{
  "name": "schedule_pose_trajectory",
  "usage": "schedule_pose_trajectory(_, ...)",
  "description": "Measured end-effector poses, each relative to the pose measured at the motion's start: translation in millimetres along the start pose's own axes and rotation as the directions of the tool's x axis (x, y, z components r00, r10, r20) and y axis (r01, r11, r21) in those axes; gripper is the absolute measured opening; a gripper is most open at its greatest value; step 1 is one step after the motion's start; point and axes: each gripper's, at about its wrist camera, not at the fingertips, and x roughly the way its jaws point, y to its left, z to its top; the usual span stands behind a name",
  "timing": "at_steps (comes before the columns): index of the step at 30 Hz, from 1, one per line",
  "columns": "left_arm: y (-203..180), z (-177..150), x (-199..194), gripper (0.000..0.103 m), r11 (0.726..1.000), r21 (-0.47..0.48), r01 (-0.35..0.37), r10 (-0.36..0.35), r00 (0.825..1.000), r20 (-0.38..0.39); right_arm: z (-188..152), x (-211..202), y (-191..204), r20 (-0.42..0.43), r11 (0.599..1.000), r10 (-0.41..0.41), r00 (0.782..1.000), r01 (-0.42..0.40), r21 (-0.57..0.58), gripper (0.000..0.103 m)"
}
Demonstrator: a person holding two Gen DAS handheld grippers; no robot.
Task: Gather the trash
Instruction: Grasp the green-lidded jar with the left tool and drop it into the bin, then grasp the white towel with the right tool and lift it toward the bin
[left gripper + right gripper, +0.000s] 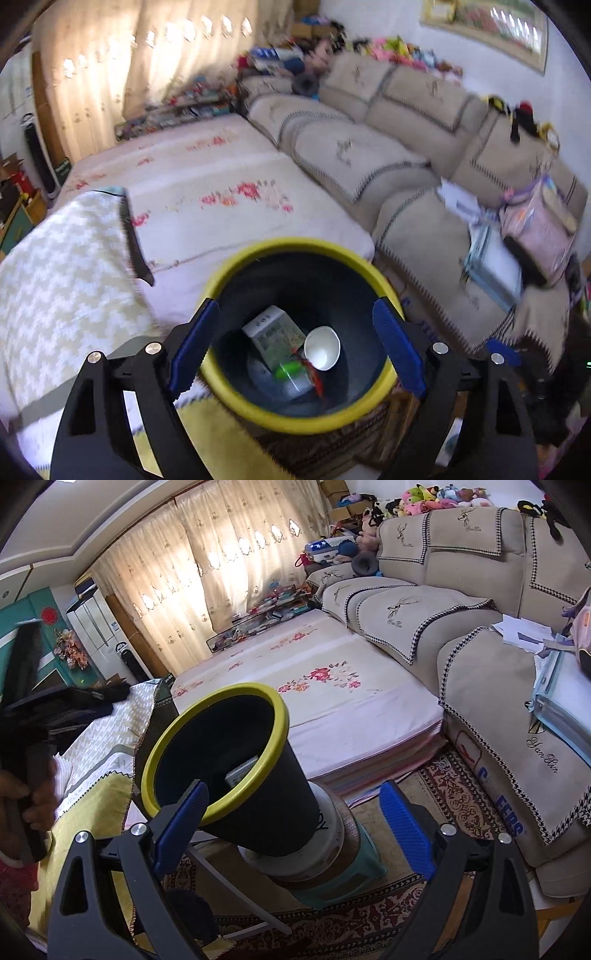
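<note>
A black trash bin with a yellow rim (258,410) sits right under my left gripper (295,347), which is open and empty above its mouth. Inside lie a carton (273,332), a white cup (322,347) and a green and red scrap (291,369). In the right wrist view the same bin (258,805) stands on a white tub (325,845) and a teal stool (351,882). My right gripper (293,823) is open and empty, in front of the bin's lower side. The left gripper in a hand (26,746) shows at the far left.
A table with a yellow and white patterned cloth (99,760) stands left of the bin. A floral mattress (332,701) lies behind it. A beige sofa (480,602) with papers and folders (554,686) runs along the right. A patterned rug (454,797) covers the floor.
</note>
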Motion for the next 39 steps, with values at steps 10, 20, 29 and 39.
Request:
schedule_pose_trajectory(10, 63, -92, -165, 0.098, 0.981, -0.108, -0.162, 0.181, 0.961, 0.208, -5, 5, 68, -0.037, 0.987, 0.102, 0.994, -0.106, -0.118, 0.089)
schedule_pose_trajectory(20, 161, -208, -313, 0.098, 0.814, -0.340, -0.470, 0.559, 0.792, 0.243, -36, 13, 223, -0.168, 0.869, 0.316, 0.934, -0.356, -0.344, 0.089)
schedule_pose_trajectory(29, 209, -276, -364, 0.098, 0.740, -0.448, -0.501, 0.638, 0.734, 0.233, -76, 8, 351, -0.325, 0.627, 0.447, 0.833, -0.551, -0.551, 0.089)
schedule_pose_trajectory(39, 217, -292, -352, 0.098, 0.731, -0.492, -0.473, 0.629, 0.747, 0.217, -99, 13, 415, -0.358, 0.496, 0.410, 0.839, -0.534, -0.684, 0.070)
